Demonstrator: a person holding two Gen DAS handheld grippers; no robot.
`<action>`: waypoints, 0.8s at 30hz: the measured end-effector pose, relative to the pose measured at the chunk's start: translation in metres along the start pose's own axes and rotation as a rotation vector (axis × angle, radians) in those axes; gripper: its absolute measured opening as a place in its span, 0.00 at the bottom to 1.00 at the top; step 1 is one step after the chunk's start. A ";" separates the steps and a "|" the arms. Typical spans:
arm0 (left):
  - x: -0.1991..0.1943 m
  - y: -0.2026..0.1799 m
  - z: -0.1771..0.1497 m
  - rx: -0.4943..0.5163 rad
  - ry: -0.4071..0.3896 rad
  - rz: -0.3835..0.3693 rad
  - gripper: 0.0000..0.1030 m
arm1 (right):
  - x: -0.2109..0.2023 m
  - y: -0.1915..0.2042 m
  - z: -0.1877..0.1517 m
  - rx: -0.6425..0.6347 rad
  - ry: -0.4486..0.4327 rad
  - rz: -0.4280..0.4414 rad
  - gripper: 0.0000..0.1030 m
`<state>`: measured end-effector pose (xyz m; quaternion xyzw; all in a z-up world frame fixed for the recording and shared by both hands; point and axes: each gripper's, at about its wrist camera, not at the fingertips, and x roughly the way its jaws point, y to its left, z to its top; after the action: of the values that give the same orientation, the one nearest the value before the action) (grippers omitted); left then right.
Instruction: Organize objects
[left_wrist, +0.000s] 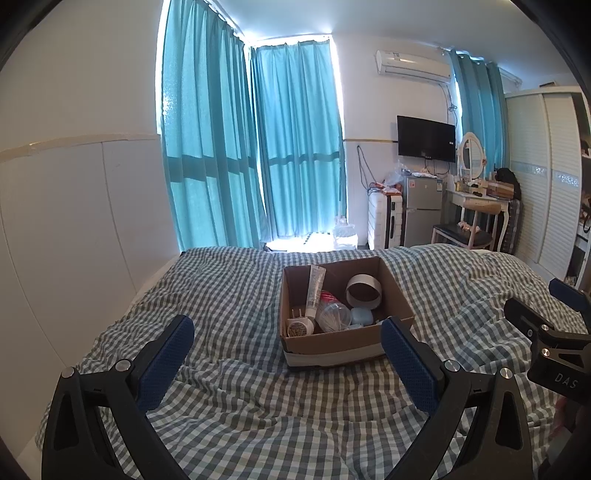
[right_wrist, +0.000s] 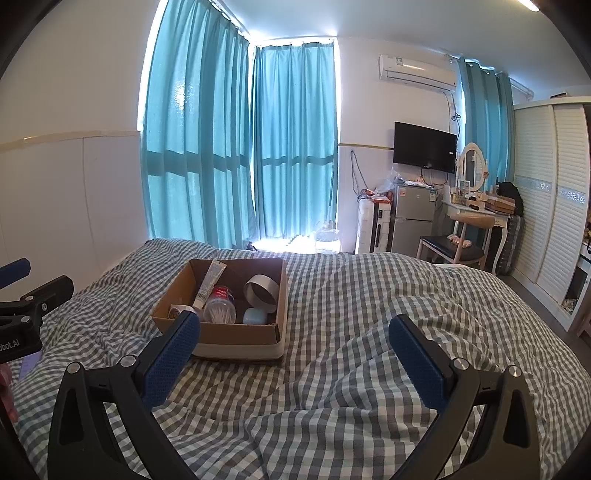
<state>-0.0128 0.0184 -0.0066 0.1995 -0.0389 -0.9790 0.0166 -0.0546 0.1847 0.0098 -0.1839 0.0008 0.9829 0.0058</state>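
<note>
A: Two grippers, both held above the checked bedspread (left_wrist: 236, 398), neither holding anything. My left gripper (left_wrist: 288, 354) has its jaws spread wide; my right gripper (right_wrist: 295, 350) is spread just as wide.

B: And the cardboard box (left_wrist: 332, 343)?

A: It sits on the bedspread ahead of both grippers. In the left wrist view it lies nearly straight ahead, its near right corner just behind the right-hand pad. In the right wrist view it lies ahead and to the left, behind the left-hand pad.

B: So the left is nearer?

A: By my judgement, yes, and better lined up. The white tube (left_wrist: 316, 291) leans in the box with its long axis running away from me, against the far wall; beside it lie a clear bottle (left_wrist: 334, 314) and a tape roll (left_wrist: 364, 291).
</note>
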 end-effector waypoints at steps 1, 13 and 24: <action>0.000 0.000 -0.001 0.000 0.000 0.001 1.00 | 0.000 0.000 0.000 -0.001 0.001 0.001 1.00; -0.003 0.005 0.000 0.002 -0.003 0.017 1.00 | 0.002 0.003 -0.001 -0.002 0.007 -0.003 1.00; -0.002 0.005 -0.001 0.014 0.009 0.005 1.00 | 0.005 -0.003 -0.001 0.030 0.024 -0.016 1.00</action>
<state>-0.0107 0.0135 -0.0062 0.2038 -0.0461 -0.9778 0.0178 -0.0586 0.1882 0.0073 -0.1956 0.0141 0.9805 0.0162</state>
